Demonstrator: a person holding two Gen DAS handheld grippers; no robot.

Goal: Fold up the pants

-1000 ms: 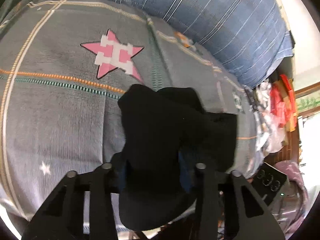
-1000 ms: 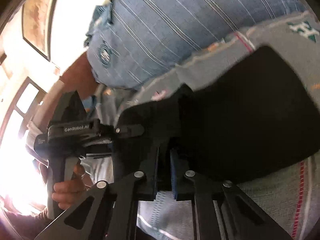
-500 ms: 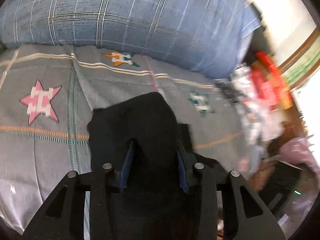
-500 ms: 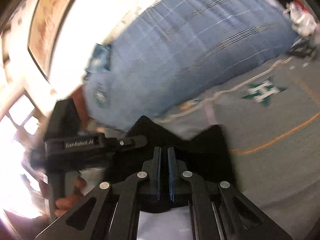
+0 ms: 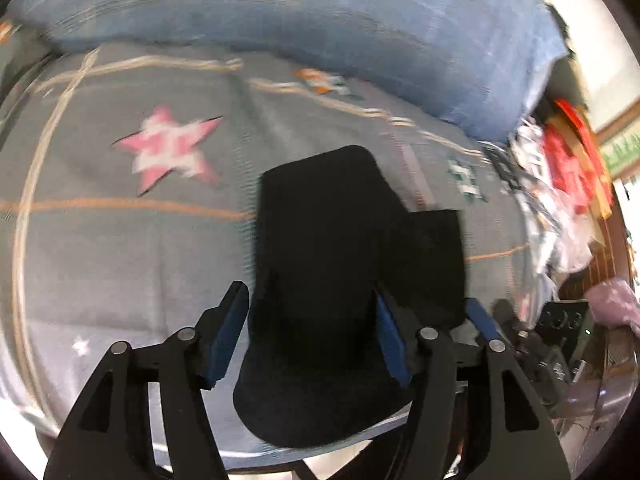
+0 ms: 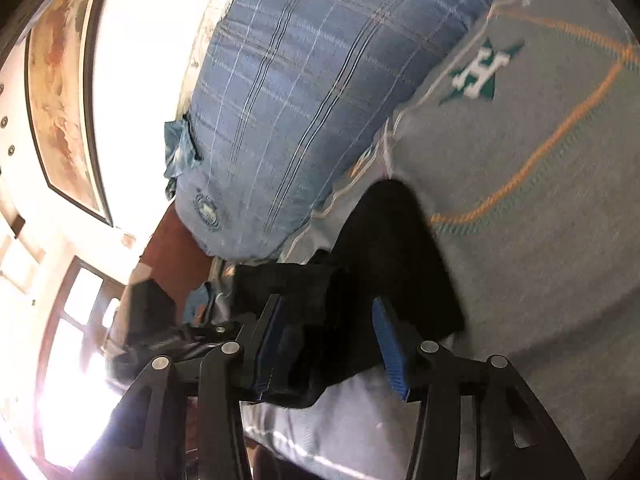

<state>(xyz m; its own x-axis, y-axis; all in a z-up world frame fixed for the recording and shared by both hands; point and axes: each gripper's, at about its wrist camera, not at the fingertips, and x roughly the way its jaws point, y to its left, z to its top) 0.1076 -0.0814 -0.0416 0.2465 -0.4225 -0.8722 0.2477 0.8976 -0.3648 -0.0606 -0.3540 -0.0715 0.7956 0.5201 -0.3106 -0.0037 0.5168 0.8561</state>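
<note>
Left wrist view first, and it is blurring badly: no writing is reading anywhere here. At centre left the pink star (image 5: 172,148) is smearing across the grey blanket (image 5: 100,264). The left gripper (image 5: 308,332) is sitting at the bottom centre, its jaws opening, blue pads standing apart with the black pants (image 5: 340,264) lying between them on the blanket; the left pad is clear of the cloth, while the right pad is running along its edge. The pants' fabric is showing as flat black, folds impossible to make out. Across the top the blue striped quilt (image 5: 320,32) is stretching, and at the right edge a red and white clutter (image 5: 560,184) is too smeared to name.

Over to the right wrist view: a framed picture (image 6: 60,92) is hanging at upper left, partly cut off. The right gripper (image 6: 332,344) at the bottom centre is opening too, pants bunching between its separated pads. A green star motif (image 6: 476,72) is showing at upper right.
</note>
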